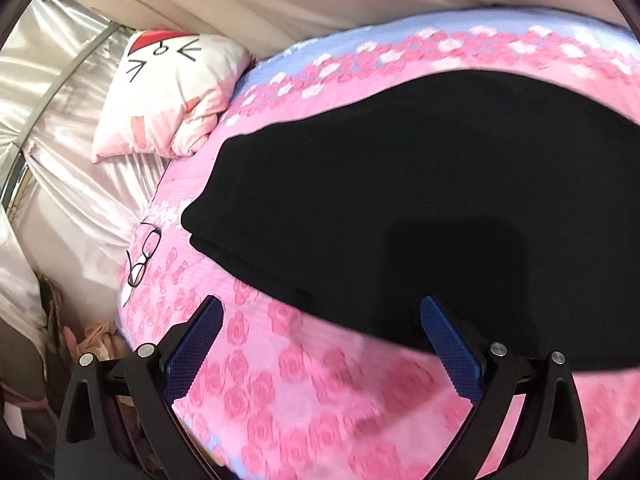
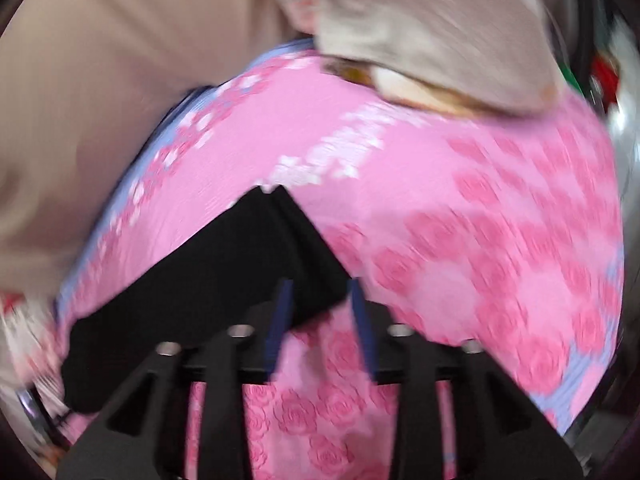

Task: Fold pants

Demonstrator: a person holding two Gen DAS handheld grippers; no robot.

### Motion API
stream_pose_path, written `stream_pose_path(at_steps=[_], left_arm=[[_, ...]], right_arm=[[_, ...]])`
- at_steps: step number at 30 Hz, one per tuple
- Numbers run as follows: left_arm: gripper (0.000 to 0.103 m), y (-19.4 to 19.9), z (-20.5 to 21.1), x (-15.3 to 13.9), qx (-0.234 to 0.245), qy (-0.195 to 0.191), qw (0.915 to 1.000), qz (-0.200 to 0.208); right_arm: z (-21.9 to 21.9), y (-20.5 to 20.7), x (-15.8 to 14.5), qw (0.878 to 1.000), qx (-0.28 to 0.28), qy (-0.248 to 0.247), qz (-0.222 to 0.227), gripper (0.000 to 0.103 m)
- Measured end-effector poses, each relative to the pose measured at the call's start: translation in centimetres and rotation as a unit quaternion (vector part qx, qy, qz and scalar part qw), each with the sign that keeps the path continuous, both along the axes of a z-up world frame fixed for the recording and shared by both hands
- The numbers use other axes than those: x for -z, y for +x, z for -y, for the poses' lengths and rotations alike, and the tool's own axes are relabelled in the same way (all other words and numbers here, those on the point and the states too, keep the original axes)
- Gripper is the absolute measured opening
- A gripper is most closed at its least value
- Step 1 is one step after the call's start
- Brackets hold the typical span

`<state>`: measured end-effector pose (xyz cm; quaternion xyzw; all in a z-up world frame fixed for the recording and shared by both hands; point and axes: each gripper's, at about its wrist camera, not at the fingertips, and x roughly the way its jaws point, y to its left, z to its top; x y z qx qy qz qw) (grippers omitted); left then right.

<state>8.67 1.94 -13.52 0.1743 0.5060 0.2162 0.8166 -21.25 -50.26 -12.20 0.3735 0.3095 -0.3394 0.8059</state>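
Note:
The black pants (image 1: 420, 200) lie folded in layers on a pink rose-patterned bedspread (image 1: 320, 392). My left gripper (image 1: 320, 300) is open wide just above the pants' near edge. Its blue pads (image 1: 196, 352) hold nothing, and the right pad stands over the black cloth. In the blurred right wrist view a pointed corner of the pants (image 2: 224, 264) stretches away to the left. My right gripper (image 2: 320, 284) is at the pants' near edge with its jaws apart. The black cloth shows between its fingertips, but the pads (image 2: 280, 312) do not press on it.
A white pillow with a cat face (image 1: 168, 92) rests at the bed's far left on a shiny satin sheet (image 1: 80, 120). A pair of glasses (image 1: 142, 256) lies on the bedspread's left edge, close to the pants. A beige cloth (image 2: 420, 20) lies beyond the bedspread.

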Motion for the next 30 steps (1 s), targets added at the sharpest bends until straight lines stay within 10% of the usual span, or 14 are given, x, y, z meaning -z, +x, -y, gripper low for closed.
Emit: stream_pose_path(at_steps=[12,17,24,30], left_arm=[[0.098,-2.6,11.3,-2.3,0.13,-0.059,0.9896,-0.013],[0.098,-2.9,12.1,-2.3,0.136,-0.058,0.9888,-0.018],[0.098,-3.1,9.6,-3.2,0.109,-0.068,0.9917,-0.008],[0.098,-3.2,4.8,-4.4,0.069,-0.103,0.9922,0.015]], right_arm=[[0.5,2.6,2.8,0.999,-0.019,-0.012,0.038,0.061],[0.8,3.6,3.3,0.998,-0.034,-0.004,0.057,0.021],[-2.9,6.7,-2.6,0.993,-0.084,-0.043,0.073,0.02],[-12.1,16.7,-9.5,0.966,-0.23,-0.074,0.089,0.02]])
